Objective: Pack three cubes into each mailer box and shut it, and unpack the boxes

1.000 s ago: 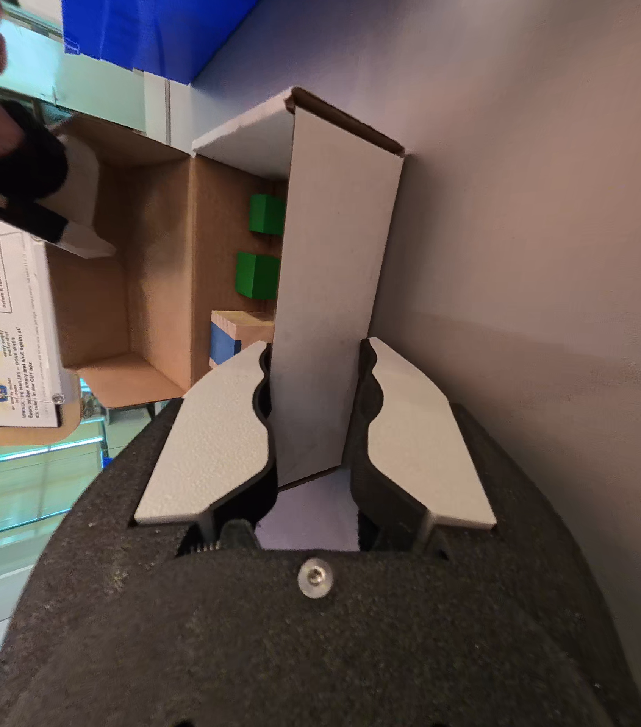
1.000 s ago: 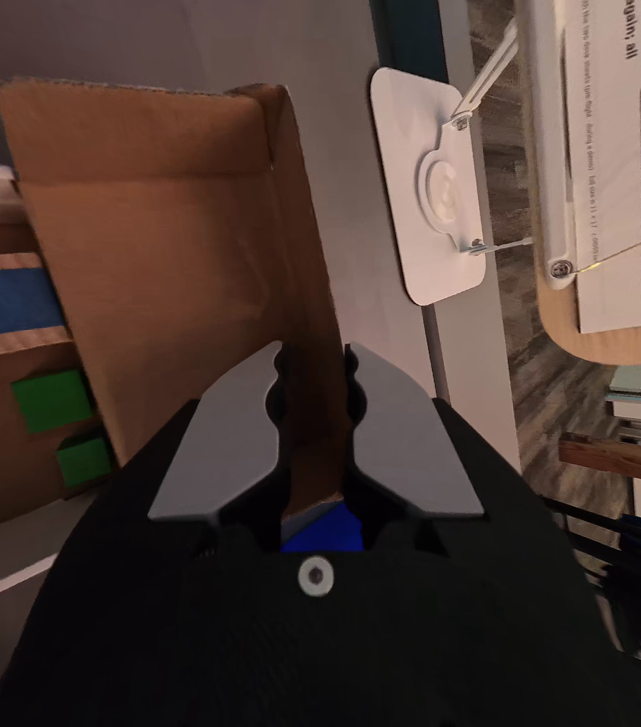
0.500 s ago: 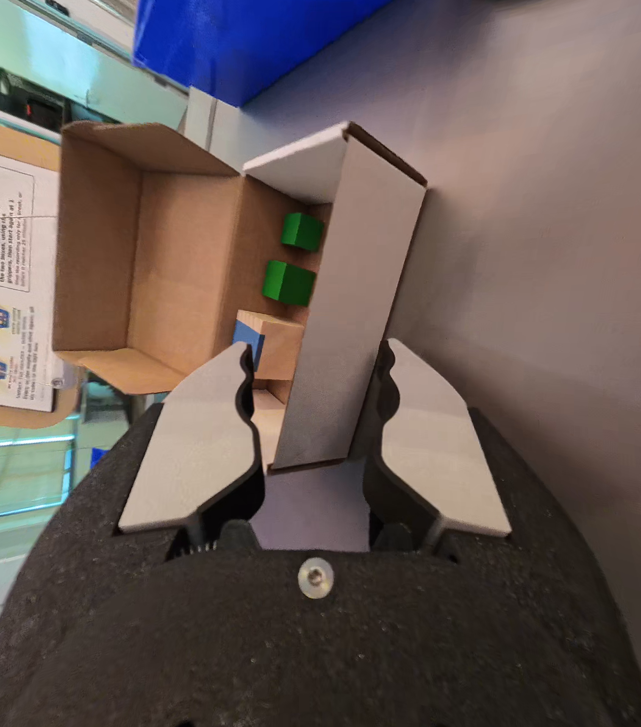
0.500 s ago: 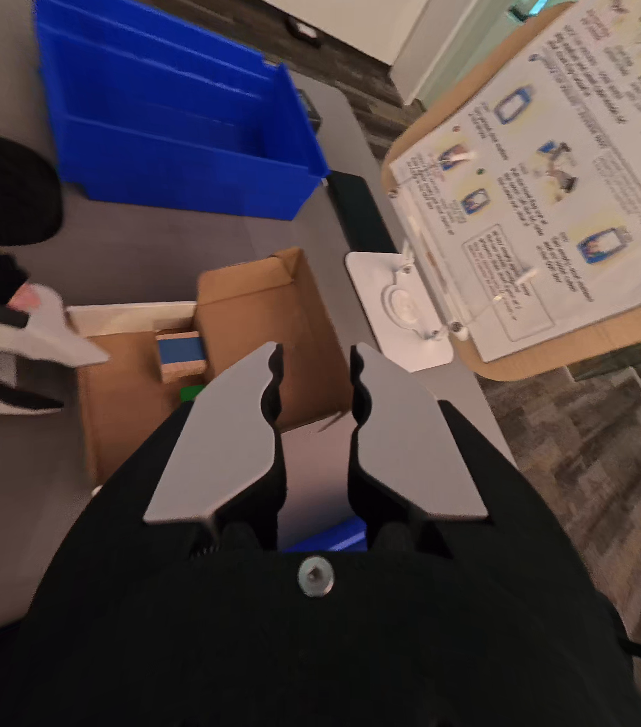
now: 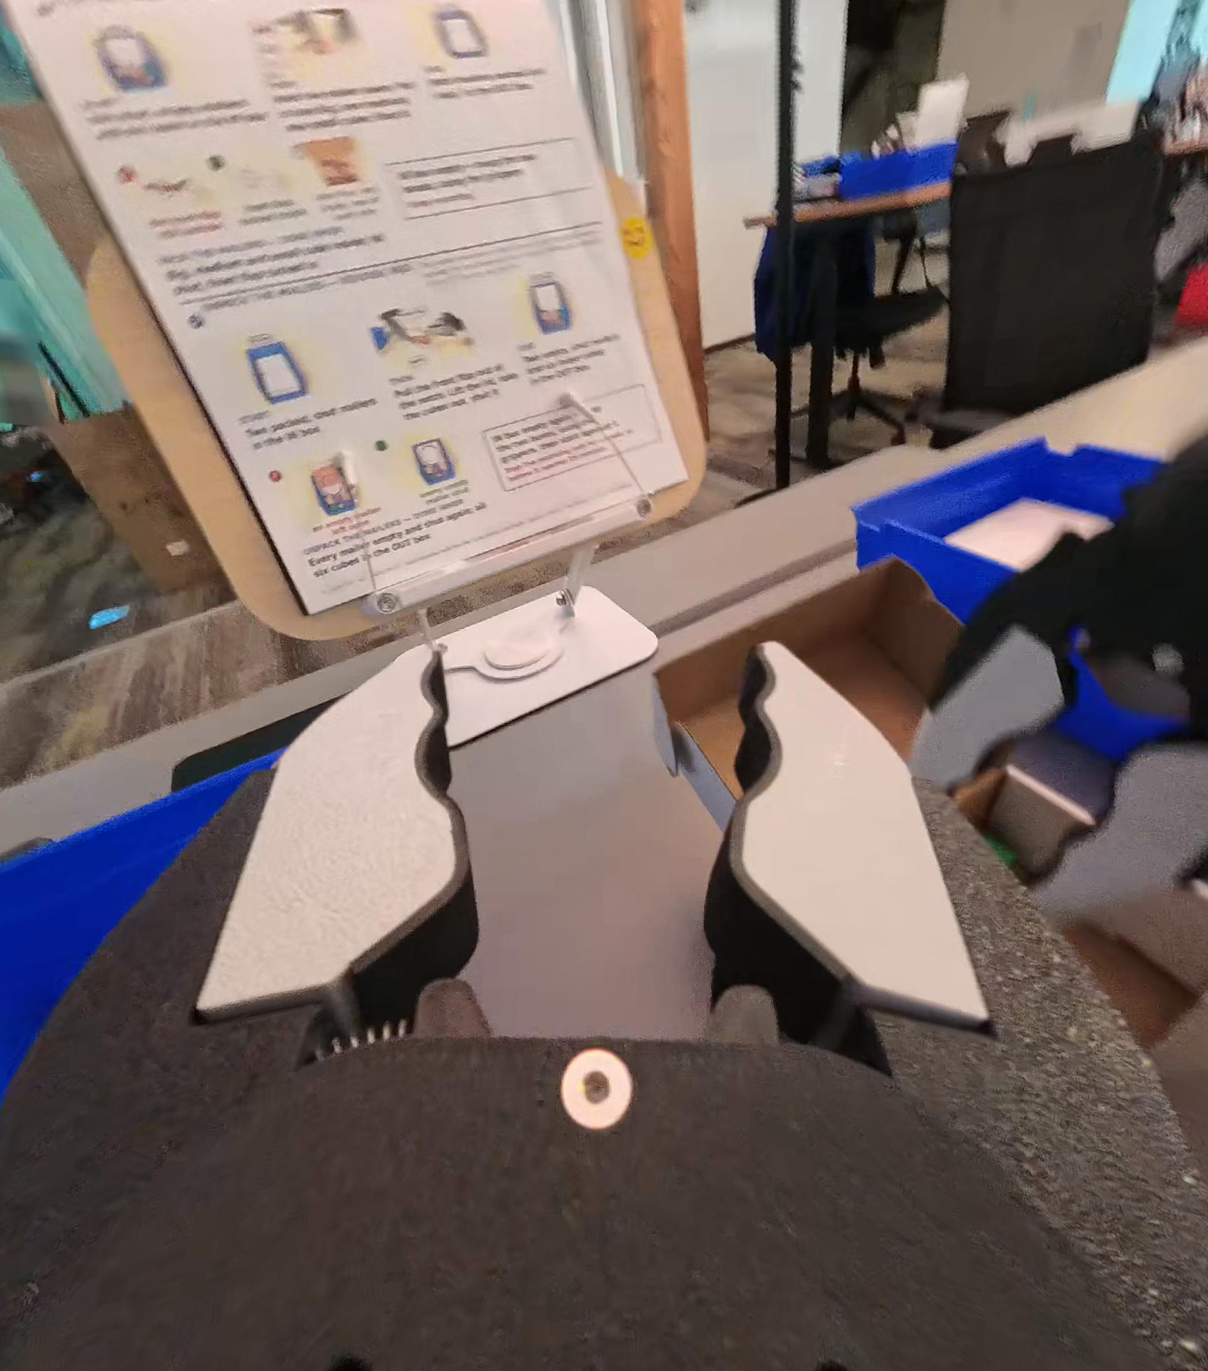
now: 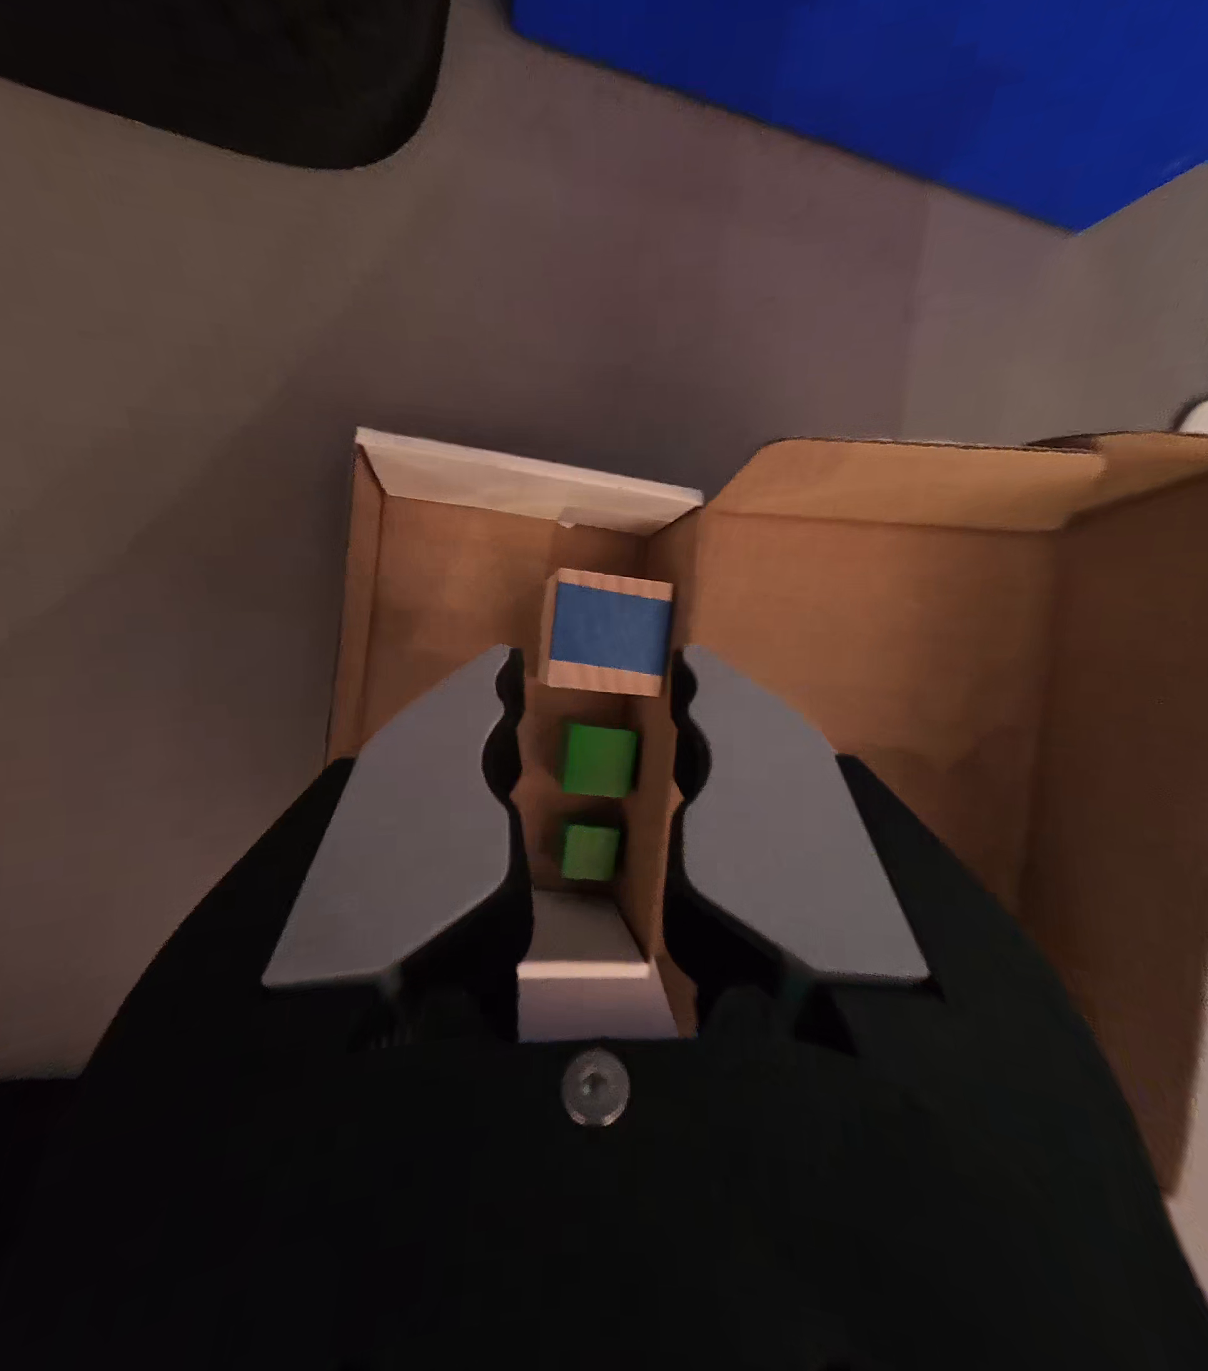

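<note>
An open cardboard mailer box (image 6: 438, 630) lies on the grey table with its lid (image 6: 883, 668) folded back to the right. Inside it are a wooden cube with a blue face (image 6: 608, 630) and two green cubes (image 6: 599, 758) (image 6: 590, 852) in a row. My right gripper (image 6: 597, 653) is open and empty, pointing down into the box, with the cubes showing between its fingers. My left gripper (image 5: 597, 660) is open and empty, raised and pointing at the sign stand. The box (image 5: 846, 668) and the blurred right gripper (image 5: 1142, 668) are at its right.
An instruction board (image 5: 378, 297) on a white base plate (image 5: 549, 668) stands at the table's far edge. A blue bin (image 5: 994, 512) sits to the right with a white box in it, and another blue bin (image 5: 30, 927) to the left. A blue bin (image 6: 883, 89) lies beyond the box.
My left gripper let go of the box's white front flap and swung up toward the board. My right gripper released the lid, opened wider and moved over the box.
</note>
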The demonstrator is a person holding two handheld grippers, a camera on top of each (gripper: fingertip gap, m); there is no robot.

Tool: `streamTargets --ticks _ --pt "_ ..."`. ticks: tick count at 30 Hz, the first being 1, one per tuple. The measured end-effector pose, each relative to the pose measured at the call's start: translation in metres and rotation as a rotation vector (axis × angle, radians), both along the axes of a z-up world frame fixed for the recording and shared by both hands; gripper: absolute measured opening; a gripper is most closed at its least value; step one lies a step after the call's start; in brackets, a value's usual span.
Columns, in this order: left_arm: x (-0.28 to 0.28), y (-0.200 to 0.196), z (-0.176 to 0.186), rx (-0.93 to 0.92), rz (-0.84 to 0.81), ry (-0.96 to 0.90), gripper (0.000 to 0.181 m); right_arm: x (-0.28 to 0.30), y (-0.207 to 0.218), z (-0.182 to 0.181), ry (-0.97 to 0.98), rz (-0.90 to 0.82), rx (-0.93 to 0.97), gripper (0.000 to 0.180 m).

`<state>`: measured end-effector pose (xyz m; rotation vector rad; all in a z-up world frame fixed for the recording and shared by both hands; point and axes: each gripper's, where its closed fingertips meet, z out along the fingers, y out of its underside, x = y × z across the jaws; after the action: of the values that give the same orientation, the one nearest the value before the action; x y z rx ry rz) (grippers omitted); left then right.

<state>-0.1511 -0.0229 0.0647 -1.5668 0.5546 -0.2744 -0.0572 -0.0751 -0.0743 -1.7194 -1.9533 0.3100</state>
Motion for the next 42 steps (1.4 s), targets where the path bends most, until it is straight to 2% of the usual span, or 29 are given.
streamTargets --ticks 4,6,8,11,15,27,33,36,42 --pt "-0.003 0.011 -0.018 -0.064 -0.006 -0.141 0.078 -0.008 -0.004 -0.015 -0.028 0.019 -0.021 0.038" --pt "0.000 0.006 -0.031 -0.043 -0.021 -0.185 0.073 -0.010 -0.003 -0.019 -0.031 0.008 -0.050 0.038" --pt "0.002 0.001 -0.041 0.029 -0.005 -0.162 0.064 -0.009 -0.001 -0.024 -0.034 -0.005 -0.066 0.038" --pt "0.006 -0.003 -0.052 0.090 0.029 -0.059 0.062 -0.010 0.002 -0.029 -0.034 -0.015 -0.079 0.039" --pt "0.020 -0.009 -0.055 0.115 0.006 -0.021 0.062 -0.010 0.002 -0.033 -0.049 -0.020 -0.077 0.040" --pt "0.025 0.001 -0.085 0.003 0.007 0.023 0.063 -0.009 -0.001 -0.044 -0.107 -0.016 -0.075 0.035" --pt "0.025 0.002 -0.086 -0.013 0.003 0.006 0.063 -0.010 -0.009 -0.043 -0.108 0.018 -0.094 0.033" --pt "0.024 0.002 -0.086 -0.018 0.002 0.000 0.063 -0.012 0.003 -0.042 -0.098 -0.006 -0.030 0.034" --pt "0.026 0.002 -0.086 -0.018 -0.003 0.009 0.062 -0.008 0.005 -0.044 -0.134 -0.020 0.012 0.050"
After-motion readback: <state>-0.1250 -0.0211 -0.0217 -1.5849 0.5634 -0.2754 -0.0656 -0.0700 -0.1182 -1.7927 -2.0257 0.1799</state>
